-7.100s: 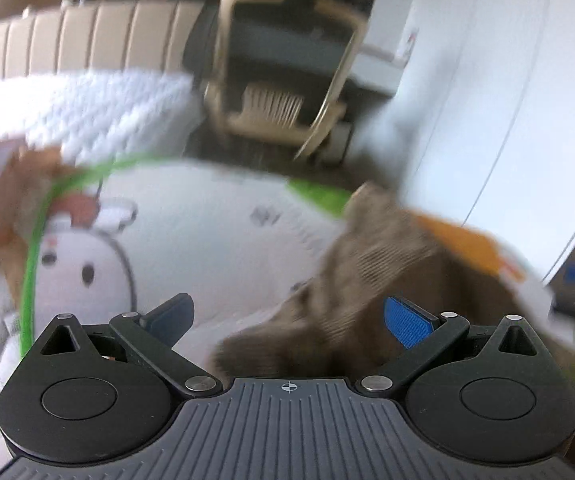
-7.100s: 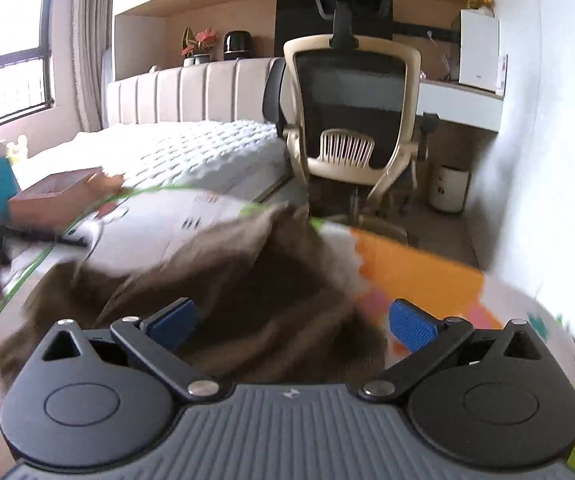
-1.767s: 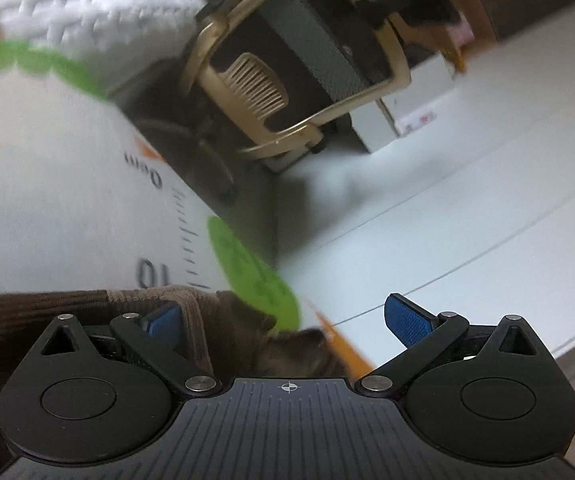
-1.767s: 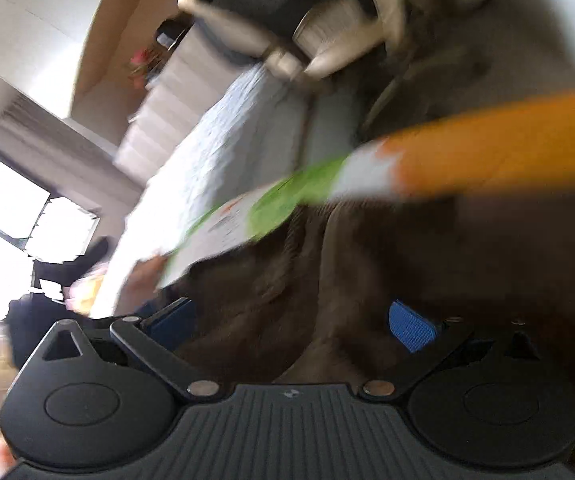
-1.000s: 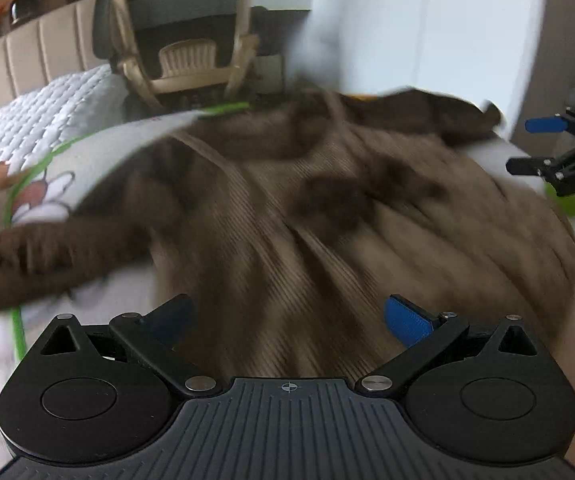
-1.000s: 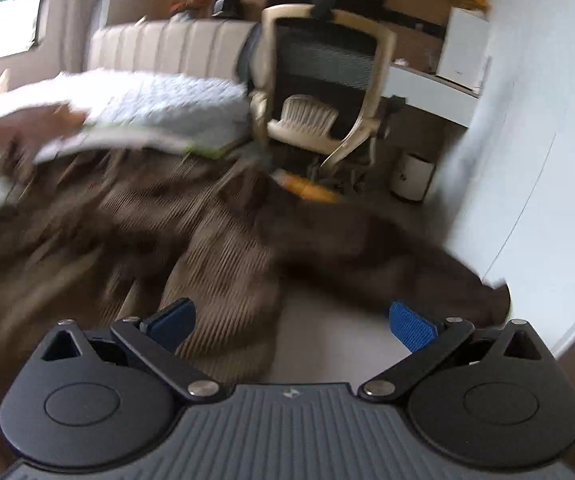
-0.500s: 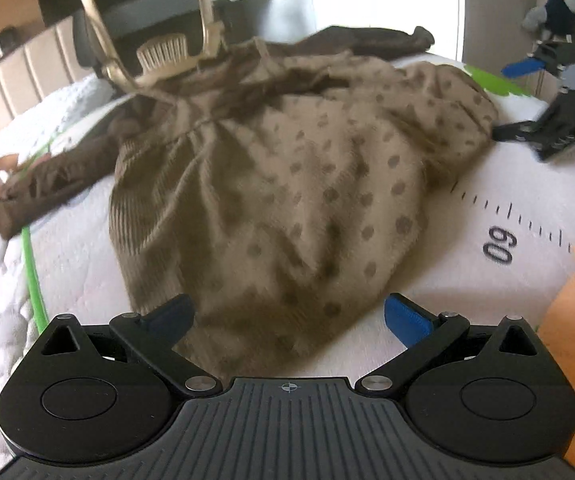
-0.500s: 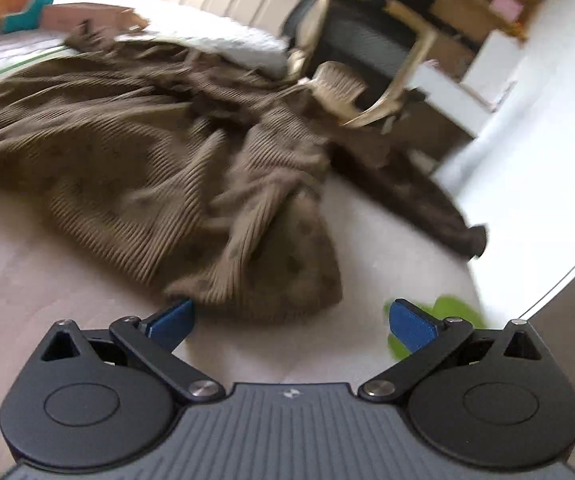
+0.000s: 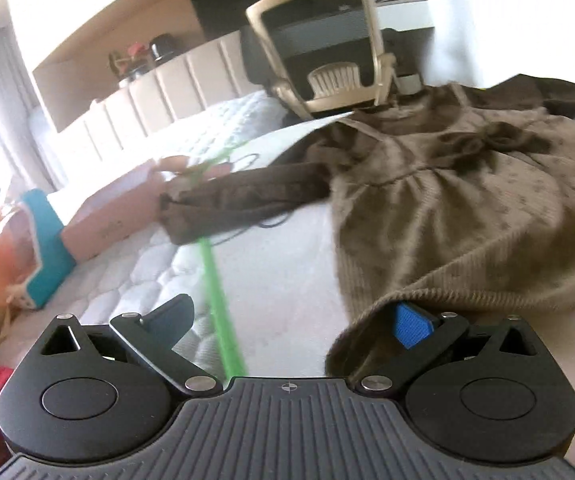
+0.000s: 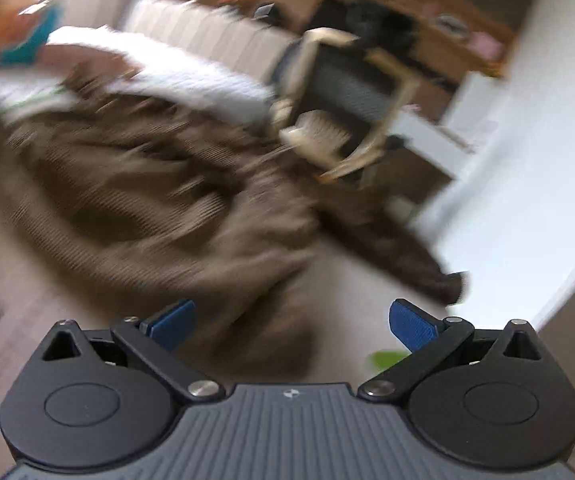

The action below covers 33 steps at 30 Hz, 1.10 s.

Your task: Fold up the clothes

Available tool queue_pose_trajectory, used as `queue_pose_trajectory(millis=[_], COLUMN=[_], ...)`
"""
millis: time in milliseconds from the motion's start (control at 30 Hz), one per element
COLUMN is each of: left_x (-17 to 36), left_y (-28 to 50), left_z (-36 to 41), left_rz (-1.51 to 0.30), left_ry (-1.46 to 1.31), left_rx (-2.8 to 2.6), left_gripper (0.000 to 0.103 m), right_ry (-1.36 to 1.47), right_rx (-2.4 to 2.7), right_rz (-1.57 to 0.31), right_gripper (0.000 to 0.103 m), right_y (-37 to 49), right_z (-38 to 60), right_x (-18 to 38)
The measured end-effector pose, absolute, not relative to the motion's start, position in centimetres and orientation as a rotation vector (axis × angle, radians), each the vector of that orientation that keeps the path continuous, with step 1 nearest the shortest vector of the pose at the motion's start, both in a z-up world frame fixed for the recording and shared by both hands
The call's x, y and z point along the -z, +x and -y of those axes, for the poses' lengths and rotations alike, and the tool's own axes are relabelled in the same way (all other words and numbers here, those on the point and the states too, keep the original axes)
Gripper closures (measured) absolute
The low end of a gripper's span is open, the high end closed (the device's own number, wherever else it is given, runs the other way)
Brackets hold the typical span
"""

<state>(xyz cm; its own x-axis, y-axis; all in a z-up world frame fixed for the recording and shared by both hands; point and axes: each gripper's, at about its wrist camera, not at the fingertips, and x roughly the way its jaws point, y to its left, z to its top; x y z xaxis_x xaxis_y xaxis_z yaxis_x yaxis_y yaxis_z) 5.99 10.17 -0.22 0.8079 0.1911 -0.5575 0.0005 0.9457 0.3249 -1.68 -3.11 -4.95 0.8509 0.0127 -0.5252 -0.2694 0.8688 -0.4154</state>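
Brown dotted dress (image 9: 459, 200): spread flat on the bed's mat (image 9: 287, 272), where a second ago it was mid-swing; now ready for its first fold. Left gripper (image 9: 293, 320): jaws wide, hem draped over the 3 o'clock finger, nothing pinched. Right gripper (image 10: 291, 320): jaws wide, empty, skirt edge at 12 o'clock; view blurred. Sleeve (image 9: 239, 204) at 10 o'clock. Office chair (image 9: 327, 64) beyond. No legible writing now.
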Motion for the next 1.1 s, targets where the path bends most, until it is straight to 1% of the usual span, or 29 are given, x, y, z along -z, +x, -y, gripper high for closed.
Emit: queue_pose_trajectory(millis=[200,333,467,600,733,900,1000,1100], left_x=[-0.2,-0.7,-0.3,1.7,1.2,-2.0,-3.3,-3.3], left_y=[5.8,4.4,3.0,4.3,6.7,8.9,9.9,9.8], left_z=[-9.2,-7.7,-4.6,-1.9,-2.6,-5.8,-7.1,-7.4], left_rz=[-0.633,-0.634,-0.638,-0.676,-0.615,-0.529,-0.507,-0.519], left_ry=[0.293,0.27,0.373,0.479,0.493,0.417,0.392,0.393], left_rx=[-0.028,0.148,0.33,0.335,0.168,0.006,-0.047,-0.052], left_gripper=[0.0,0.0,0.0,0.0,0.0,0.0,0.0,0.0], right_ry=[-0.603,-0.557,-0.407,-0.432,-0.48,-0.666,-0.649,-0.584], right_rx=[-0.32,-0.159,-0.064,-0.087,-0.199,-0.255,-0.205,-0.028], right_rz=[-0.55,-0.456,-0.389,-0.386,-0.429,-0.488,-0.486,-0.415], right_gripper=[0.0,0.0,0.0,0.0,0.0,0.0,0.0,0.0], right_y=[-1.4,2.5,5.0,4.7,2.3,0.4,1.2,2.6], right_z=[-2.7,-3.8,-2.4,-2.3,-2.3,-3.0,-2.8,-1.3], right_x=[6.6,5.3,2.3,2.1,3.2,6.4,6.4,4.9])
